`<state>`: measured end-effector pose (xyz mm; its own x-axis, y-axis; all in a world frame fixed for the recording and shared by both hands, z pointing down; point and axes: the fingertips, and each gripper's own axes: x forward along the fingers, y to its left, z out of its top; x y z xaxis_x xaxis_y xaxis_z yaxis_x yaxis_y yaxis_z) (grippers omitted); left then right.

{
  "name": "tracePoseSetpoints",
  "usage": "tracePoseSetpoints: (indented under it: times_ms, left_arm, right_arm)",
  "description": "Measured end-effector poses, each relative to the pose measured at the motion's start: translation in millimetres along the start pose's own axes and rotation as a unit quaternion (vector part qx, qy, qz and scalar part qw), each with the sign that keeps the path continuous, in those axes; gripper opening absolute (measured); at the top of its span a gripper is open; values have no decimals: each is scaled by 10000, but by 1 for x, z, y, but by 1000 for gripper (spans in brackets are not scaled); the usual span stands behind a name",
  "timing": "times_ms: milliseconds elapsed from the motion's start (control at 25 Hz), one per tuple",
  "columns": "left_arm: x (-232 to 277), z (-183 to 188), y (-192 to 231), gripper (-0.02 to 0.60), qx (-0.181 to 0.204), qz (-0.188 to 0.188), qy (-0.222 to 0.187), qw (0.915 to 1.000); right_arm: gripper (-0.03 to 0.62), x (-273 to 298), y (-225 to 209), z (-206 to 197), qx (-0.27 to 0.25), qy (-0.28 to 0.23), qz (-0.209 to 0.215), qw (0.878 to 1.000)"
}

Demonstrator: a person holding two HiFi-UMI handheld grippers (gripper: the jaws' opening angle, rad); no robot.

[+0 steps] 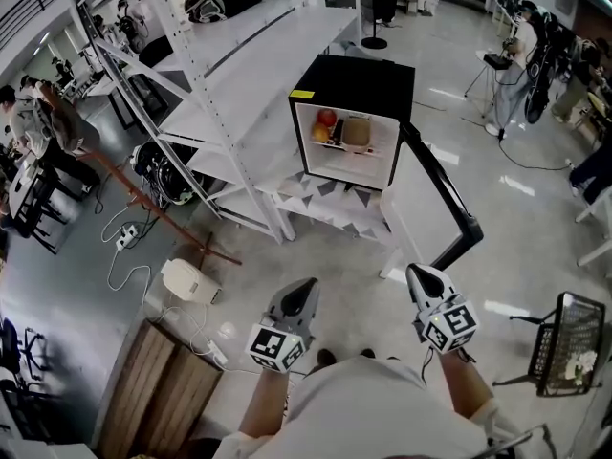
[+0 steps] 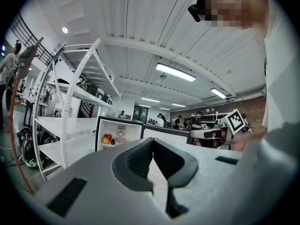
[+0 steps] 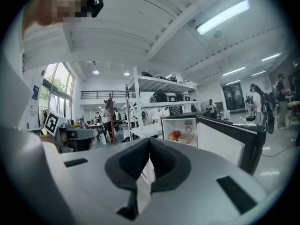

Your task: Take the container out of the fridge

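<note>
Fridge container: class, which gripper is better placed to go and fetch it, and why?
Probably the right gripper. The container sits in the right half of the open fridge, with fruit to its left. Both grippers are shut, empty and far off; the left gripper would pass the fruit.

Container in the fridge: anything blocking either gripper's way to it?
Nothing visible. The fridge door is swung open to the right; the container sits exposed beside the fruit. Only floor lies between it and the left gripper and right gripper, jaws shut on nothing.
</note>
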<state>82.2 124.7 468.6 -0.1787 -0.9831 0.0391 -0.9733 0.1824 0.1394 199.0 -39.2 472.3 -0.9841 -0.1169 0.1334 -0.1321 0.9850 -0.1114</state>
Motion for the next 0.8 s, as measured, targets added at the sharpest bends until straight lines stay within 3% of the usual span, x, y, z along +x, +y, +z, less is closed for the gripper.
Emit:
tracePoseSetpoints:
  times_ms: [800]
  left_arm:
    - [-39, -17, 42, 5, -121, -377, 171, 9991]
  right_arm:
    - [6, 25, 55, -23, -2, 253, -388, 9989]
